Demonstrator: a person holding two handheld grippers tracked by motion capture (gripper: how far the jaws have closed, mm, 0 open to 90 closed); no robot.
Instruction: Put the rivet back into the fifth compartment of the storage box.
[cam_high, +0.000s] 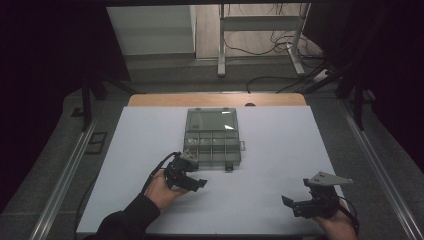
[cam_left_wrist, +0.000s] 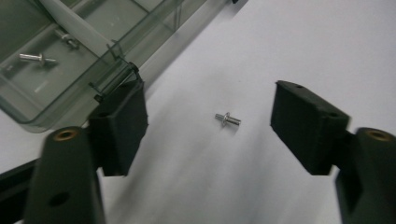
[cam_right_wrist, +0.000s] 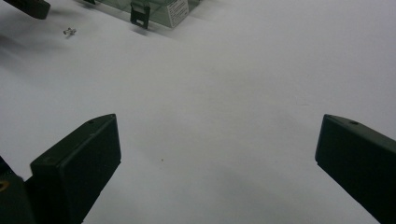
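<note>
A small silver screw (cam_left_wrist: 228, 120) lies on the white table sheet, just in front of a clear plastic compartment box (cam_high: 212, 137) whose lid stands open. My left gripper (cam_left_wrist: 208, 126) hangs low over the sheet with its jaws apart on either side of the screw, neither pad touching it. In the high view the left gripper (cam_high: 196, 176) sits at the box's near left corner. Two more screws (cam_left_wrist: 37, 58) lie inside a box compartment. My right gripper (cam_right_wrist: 217, 154) is open over bare sheet at the near right (cam_high: 295, 200), nothing between its jaws.
The white sheet (cam_high: 270, 150) covers a wooden table with metal rails along both sides. From the right gripper view the screw (cam_right_wrist: 69, 31) and the box's front latch (cam_right_wrist: 140, 14) lie far off at the top left.
</note>
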